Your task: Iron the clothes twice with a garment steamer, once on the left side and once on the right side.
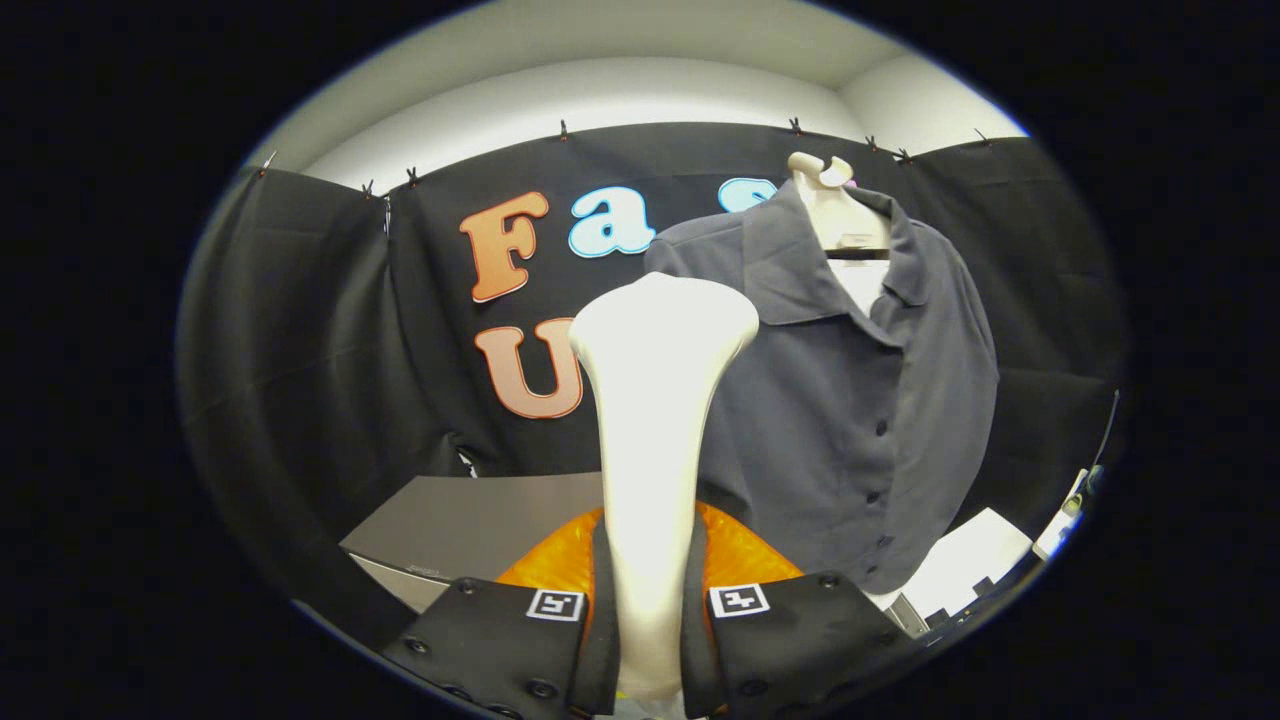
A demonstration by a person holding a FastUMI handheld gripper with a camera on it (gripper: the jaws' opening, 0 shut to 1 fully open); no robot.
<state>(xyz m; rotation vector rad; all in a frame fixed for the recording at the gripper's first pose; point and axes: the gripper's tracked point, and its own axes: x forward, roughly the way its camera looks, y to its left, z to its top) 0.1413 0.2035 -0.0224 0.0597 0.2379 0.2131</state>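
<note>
A white garment steamer (655,420) stands upright between my fingers, its wide head at the top, and my gripper (650,610) is shut on its handle. Beyond it and to the right hangs a grey button-up shirt (850,400) on a white mannequin bust (835,215). The steamer head sits at about the height of the shirt's left shoulder, and its handle hides part of the shirt's left edge. I cannot tell whether the head touches the cloth.
A grey table top (480,530) lies below and to the left, in front of the black cloth wall. Something orange (560,555) shows just behind my fingers. White boxes (975,555) sit low on the right beside the shirt's hem.
</note>
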